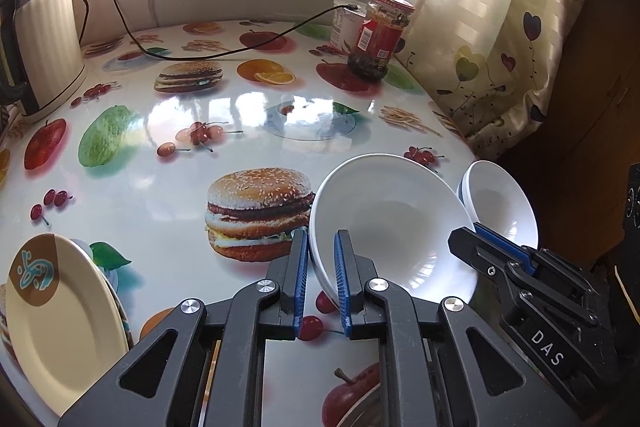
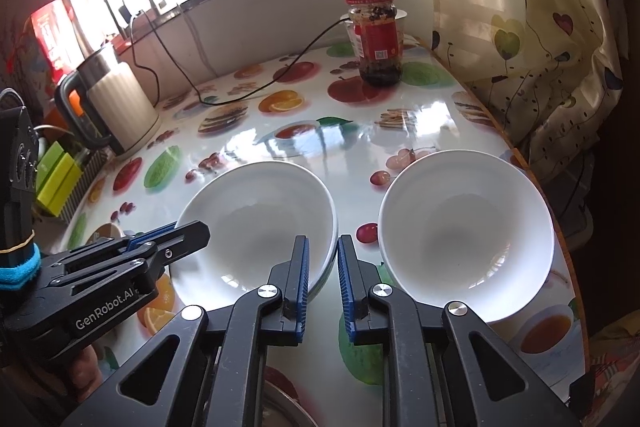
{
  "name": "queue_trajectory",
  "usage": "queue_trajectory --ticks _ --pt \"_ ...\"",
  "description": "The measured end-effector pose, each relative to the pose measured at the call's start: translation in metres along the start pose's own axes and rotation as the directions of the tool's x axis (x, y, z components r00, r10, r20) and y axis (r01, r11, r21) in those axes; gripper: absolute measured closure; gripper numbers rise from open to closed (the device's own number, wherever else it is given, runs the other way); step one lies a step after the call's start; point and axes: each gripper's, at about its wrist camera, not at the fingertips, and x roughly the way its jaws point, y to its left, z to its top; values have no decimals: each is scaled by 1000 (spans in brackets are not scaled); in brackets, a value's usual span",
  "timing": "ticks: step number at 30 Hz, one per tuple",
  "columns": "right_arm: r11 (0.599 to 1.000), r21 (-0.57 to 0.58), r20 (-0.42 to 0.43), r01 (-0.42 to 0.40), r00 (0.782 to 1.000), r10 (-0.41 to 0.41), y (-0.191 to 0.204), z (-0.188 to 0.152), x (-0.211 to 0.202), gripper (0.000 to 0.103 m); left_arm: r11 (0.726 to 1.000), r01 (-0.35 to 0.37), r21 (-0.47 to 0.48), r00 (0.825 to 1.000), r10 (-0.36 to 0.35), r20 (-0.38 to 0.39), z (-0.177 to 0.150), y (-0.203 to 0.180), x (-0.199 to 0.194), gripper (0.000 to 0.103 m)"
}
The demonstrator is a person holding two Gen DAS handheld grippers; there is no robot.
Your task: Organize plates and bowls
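A large white bowl (image 1: 400, 219) stands on the fruit-and-burger printed table (image 1: 180, 179), and each gripper holds one side of it. My left gripper (image 1: 321, 241) is shut on its left rim, one pad inside and one outside. My right gripper (image 2: 322, 242) is shut on the right rim of the same bowl (image 2: 256, 219). Each gripper also shows in the other's view: the right gripper (image 1: 470, 233) and the left gripper (image 2: 180, 229). A second white bowl (image 2: 464, 235) sits apart, just right of the first one, near the table's edge. A cream plate (image 1: 60, 307) with a brown and blue mark lies at the near left.
A white kettle (image 1: 44, 39) stands at the far left, and its black cable (image 1: 224, 55) trails across the table. A red-lidded jar (image 1: 380, 31) and a white tub stand at the back right. A curtain (image 1: 500, 47) hangs along the right edge. A metal dish (image 2: 280, 403) sits below my fingers.
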Motion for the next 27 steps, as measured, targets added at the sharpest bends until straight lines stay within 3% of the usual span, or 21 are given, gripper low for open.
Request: queue_trajectory --ticks 9,27 --pt "1000 26 22 -6 1000 6 -3 -1 -10 88 1000 6 11 1000 -6 12 -2 -4 -7 89" --pt "999 31 109 -23 994 19 13 -17 -70 88 999 40 26 996 -41 78 -19 -12 -58 89"
